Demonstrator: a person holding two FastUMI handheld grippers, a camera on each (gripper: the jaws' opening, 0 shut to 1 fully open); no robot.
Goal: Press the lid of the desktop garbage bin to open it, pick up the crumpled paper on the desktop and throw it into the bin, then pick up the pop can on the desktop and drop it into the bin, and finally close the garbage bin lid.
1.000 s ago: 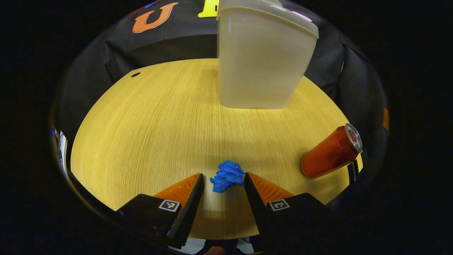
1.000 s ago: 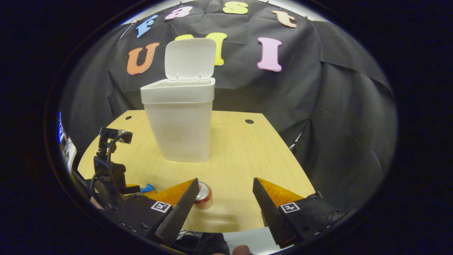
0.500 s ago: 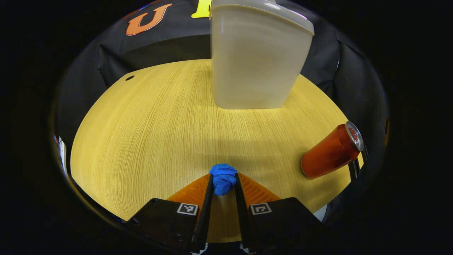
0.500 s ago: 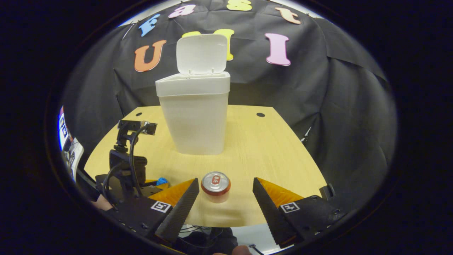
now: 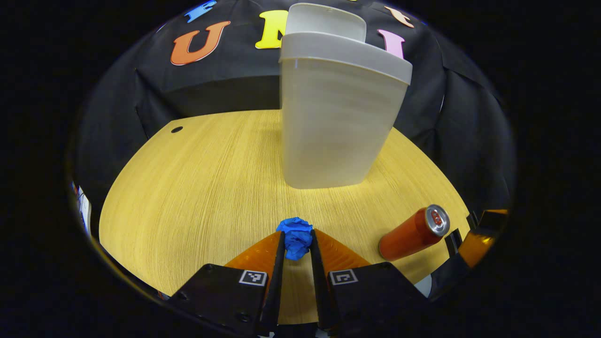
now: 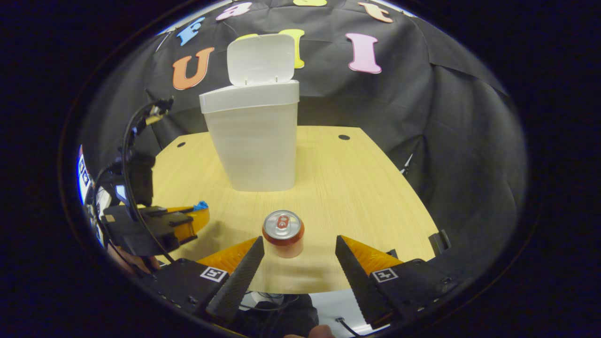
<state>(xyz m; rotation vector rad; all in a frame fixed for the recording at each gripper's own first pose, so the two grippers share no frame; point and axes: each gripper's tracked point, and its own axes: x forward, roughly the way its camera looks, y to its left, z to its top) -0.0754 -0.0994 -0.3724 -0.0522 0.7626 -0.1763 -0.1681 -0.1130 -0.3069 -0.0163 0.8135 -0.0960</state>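
Note:
In the left gripper view my left gripper (image 5: 296,246) is shut on the blue crumpled paper (image 5: 295,236), lifted a little off the wooden desktop (image 5: 197,188). The white bin (image 5: 335,117) stands ahead with its lid (image 5: 326,21) flipped up. The red pop can (image 5: 413,233) stands upright to the right. In the right gripper view my right gripper (image 6: 298,256) is open, with the pop can (image 6: 283,233) just beyond its fingertips. The bin (image 6: 253,136) and raised lid (image 6: 260,58) stand farther back. The left gripper (image 6: 195,209) with the blue paper (image 6: 201,205) hangs at the left.
Two small round holes (image 6: 343,137) (image 6: 181,144) mark the desktop's (image 6: 357,188) far corners. Black cloth drapes behind and to the right of the desk. A cable (image 6: 129,155) runs along the left gripper's mount. The near desk edge lies just under my right gripper.
My left gripper closed on the blue paper and rose from the desktop. My right gripper drew in toward the pop can, which now sits centred ahead of its open fingers.

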